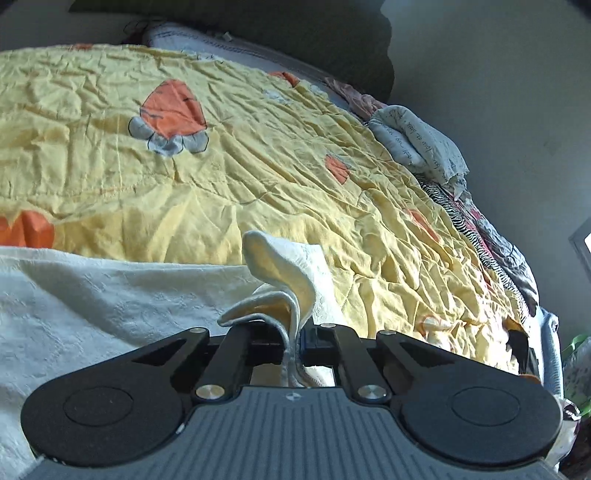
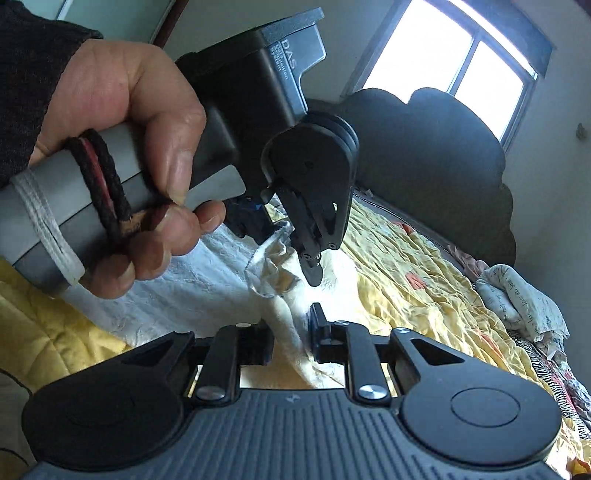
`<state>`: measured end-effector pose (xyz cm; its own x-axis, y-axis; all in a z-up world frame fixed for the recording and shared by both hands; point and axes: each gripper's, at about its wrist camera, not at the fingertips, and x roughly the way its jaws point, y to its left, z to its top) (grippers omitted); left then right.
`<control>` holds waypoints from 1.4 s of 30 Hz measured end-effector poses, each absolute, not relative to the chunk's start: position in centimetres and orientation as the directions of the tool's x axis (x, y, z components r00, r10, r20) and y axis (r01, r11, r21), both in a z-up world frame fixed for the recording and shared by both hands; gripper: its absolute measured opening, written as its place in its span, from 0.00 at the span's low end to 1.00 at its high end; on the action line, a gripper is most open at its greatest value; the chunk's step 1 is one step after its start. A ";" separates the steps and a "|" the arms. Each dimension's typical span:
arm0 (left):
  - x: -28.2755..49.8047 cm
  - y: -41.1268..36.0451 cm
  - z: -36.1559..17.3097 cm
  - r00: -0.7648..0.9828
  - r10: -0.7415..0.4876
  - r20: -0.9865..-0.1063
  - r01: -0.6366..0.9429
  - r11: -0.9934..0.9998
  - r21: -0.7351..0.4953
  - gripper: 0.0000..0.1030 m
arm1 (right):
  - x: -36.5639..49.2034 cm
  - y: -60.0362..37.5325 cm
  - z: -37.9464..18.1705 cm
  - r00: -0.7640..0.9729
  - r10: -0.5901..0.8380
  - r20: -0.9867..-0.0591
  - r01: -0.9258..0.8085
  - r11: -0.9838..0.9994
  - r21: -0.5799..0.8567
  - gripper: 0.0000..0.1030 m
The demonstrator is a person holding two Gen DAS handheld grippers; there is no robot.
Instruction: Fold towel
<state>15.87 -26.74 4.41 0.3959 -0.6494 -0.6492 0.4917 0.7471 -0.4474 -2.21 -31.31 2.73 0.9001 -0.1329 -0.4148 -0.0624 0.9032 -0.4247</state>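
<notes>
Towel (image 1: 280,280) in both claws

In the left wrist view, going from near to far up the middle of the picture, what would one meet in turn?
Left gripper, shut on the white towel → yellow quilt with an orange strawberry patch → dark headboard.

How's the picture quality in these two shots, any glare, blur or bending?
Left wrist view: sharp, even daylight, the yellow quilt bulging from fisheye bending. Right wrist view: window blown out white, the headboard a dark backlit shape, glare on the towel between the grippers.
</notes>
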 end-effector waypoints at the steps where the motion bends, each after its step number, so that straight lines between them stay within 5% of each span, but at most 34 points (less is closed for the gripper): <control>1: 15.5 -26.3 4.8 0.404 -0.649 -0.645 0.510 0.745 -0.430 0.08 | -2.7 -31.0 2.9 0.904 -0.115 -0.412 -0.075 0.905 -0.419 0.26; 4: 14.7 -23.1 6.3 0.423 -0.650 -0.632 0.539 0.741 -0.401 0.08 | -4.7 -30.7 4.3 0.917 -0.005 -0.398 -0.143 0.929 -0.341 0.44; 6: 14.6 -19.8 7.2 0.442 -0.634 -0.634 0.532 0.755 -0.384 0.08 | -6.5 -30.7 5.5 0.916 0.094 -0.390 -0.203 0.947 -0.248 0.76; 7: 14.6 -18.0 7.7 0.461 -0.618 -0.637 0.528 0.768 -0.363 0.08 | -7.3 -30.9 6.0 0.913 0.144 -0.382 -0.231 0.954 -0.193 0.78; 11: 15.2 -11.2 8.4 0.543 -0.503 -0.672 0.490 0.840 -0.233 0.08 | -8.4 -31.7 6.6 0.876 0.262 -0.405 -0.281 0.960 0.013 0.78; 15: 16.5 -6.1 6.0 0.538 -0.417 -0.733 0.377 0.896 -0.233 0.08 | -6.6 -32.3 6.0 0.862 0.249 -0.442 -0.223 0.969 0.109 0.78; 21: 14.9 -3.5 7.2 0.582 -0.427 -0.692 0.358 0.899 -0.253 0.08 | -4.9 -34.5 6.6 0.841 0.349 -0.413 -0.204 0.913 0.354 0.78; 27: 16.7 -2.1 5.0 0.506 -0.382 -0.773 0.316 0.916 -0.246 0.08 | -3.5 -34.5 6.8 0.835 0.372 -0.405 -0.194 0.889 0.415 0.78; 33: 16.3 -1.7 4.5 0.528 -0.376 -0.761 0.306 0.921 -0.243 0.10 | 0.3 -31.5 6.7 0.765 0.520 -0.379 -0.273 0.796 0.541 0.78; 38: 15.7 -0.7 5.3 0.559 -0.398 -0.727 0.316 0.913 -0.257 0.10 | 3.8 -30.5 2.8 0.653 0.536 -0.535 -0.186 0.798 0.573 0.78; 42: 15.2 -0.7 5.7 0.574 -0.393 -0.718 0.349 0.911 -0.220 0.10 | 2.7 -30.2 2.7 0.659 0.538 -0.525 -0.219 0.806 0.551 0.78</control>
